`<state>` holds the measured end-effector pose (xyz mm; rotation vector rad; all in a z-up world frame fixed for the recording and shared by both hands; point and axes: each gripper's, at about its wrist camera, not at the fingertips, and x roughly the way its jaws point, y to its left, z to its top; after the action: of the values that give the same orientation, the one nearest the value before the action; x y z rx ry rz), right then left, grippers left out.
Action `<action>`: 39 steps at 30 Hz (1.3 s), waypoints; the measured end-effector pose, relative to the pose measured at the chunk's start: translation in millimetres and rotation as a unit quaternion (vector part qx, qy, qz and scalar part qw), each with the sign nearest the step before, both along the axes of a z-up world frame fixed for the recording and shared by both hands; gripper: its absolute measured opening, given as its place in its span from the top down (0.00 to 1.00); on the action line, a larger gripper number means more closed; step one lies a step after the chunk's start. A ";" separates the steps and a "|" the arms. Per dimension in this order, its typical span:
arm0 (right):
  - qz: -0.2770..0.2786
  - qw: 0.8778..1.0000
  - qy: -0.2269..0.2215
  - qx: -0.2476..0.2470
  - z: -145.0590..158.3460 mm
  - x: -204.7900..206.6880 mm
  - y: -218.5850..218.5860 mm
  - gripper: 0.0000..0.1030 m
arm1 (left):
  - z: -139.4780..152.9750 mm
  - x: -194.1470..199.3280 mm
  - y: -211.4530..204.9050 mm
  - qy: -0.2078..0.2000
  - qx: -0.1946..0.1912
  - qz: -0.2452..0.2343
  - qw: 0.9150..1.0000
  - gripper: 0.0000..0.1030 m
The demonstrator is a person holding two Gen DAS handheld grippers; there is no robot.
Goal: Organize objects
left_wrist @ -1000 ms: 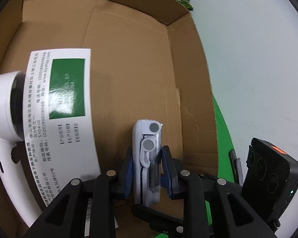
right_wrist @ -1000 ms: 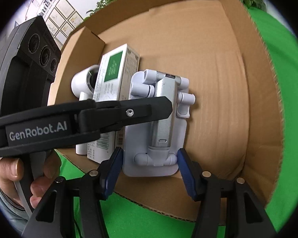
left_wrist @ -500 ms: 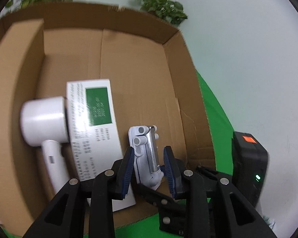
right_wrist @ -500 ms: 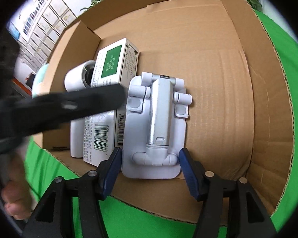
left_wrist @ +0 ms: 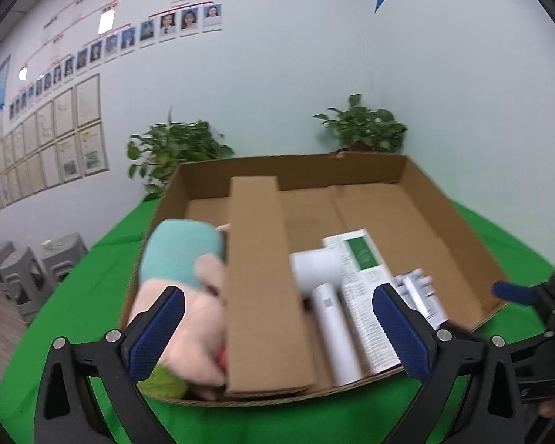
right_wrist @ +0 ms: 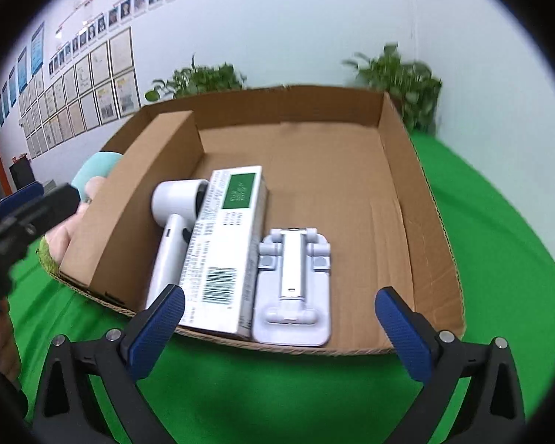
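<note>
A shallow cardboard box (right_wrist: 421,199) stands on the green table, split by a cardboard divider (left_wrist: 262,296). Its right part holds a white hair dryer (right_wrist: 172,222), a white carton with a green label (right_wrist: 225,244) and a pale folding phone stand (right_wrist: 294,277), side by side at the near edge. A plush toy (left_wrist: 181,281) with a teal top fills the left part. My left gripper (left_wrist: 277,333) is open and empty before the box. My right gripper (right_wrist: 277,327) is open and empty in front of the phone stand.
The green cloth table (right_wrist: 499,244) surrounds the box. Two potted plants (left_wrist: 359,125) stand behind it against a wall. Grey stools (left_wrist: 29,270) stand on the floor at the left. The right gripper's body (left_wrist: 547,318) shows at the left wrist view's right edge.
Both grippers opened, let go of the phone stand and pulled back out of the box. The stand now lies flat beside the carton.
</note>
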<state>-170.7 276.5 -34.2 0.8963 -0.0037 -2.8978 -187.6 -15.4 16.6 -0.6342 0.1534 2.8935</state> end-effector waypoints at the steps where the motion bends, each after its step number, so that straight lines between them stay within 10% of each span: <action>1: -0.006 1.000 0.005 0.001 -0.8 -0.9 -1.3 0.01 | -6.5 1.2 -4.9 0.000 -0.001 0.009 1.000 0.01; 13: -0.042 0.998 0.022 0.040 -24.0 -12.1 -20.4 0.01 | -69.8 -28.0 -24.2 -0.013 0.012 0.052 0.999 0.00; 39: -0.048 0.998 0.008 0.041 -27.8 -18.2 -16.1 0.01 | -72.1 -25.2 -18.9 -0.006 0.021 0.057 0.998 0.00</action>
<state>-188.9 260.4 -62.0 0.9119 0.0770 -3.0146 -212.7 -34.3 -55.4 -0.6747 0.0572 2.9930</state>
